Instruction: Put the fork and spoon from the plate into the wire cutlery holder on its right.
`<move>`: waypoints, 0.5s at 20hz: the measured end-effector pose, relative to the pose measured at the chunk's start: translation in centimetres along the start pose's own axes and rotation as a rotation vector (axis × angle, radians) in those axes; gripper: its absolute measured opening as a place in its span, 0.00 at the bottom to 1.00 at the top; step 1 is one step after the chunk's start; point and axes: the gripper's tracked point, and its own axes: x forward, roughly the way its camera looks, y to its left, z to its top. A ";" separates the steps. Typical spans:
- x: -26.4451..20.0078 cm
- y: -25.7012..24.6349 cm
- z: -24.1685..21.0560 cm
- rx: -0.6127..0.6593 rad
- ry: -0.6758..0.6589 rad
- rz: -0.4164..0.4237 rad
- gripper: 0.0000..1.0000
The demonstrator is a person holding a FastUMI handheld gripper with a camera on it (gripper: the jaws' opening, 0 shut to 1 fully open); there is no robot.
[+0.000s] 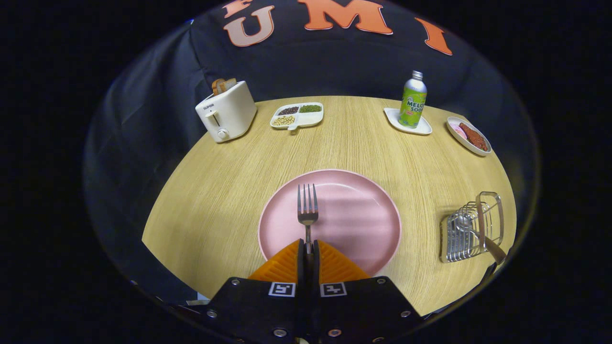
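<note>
A pink plate point(363, 215) lies on the wooden table just ahead of my fingers. A metal fork point(307, 210) points away from me over the plate, tines far, its handle pinched between my two fingers. My gripper point(308, 244) is shut on that handle above the plate's near rim. To the right of the plate stands the wire cutlery holder point(471, 229). A spoon point(466, 224) rests in it, bowl inside and handle sticking out toward the table's near right edge.
At the back left stands a white toaster point(228, 112) with bread in it, beside a divided dish of beans point(297, 116). A green bottle point(413, 101) on a white coaster and a small dish of food point(469, 135) sit at the back right.
</note>
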 end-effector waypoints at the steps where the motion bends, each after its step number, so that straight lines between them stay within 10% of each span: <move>1: -0.6 -0.9 0.4 -0.002 -0.007 -0.012 0.05; 10: -6.8 -7.9 3.5 0.009 -0.011 -0.108 0.05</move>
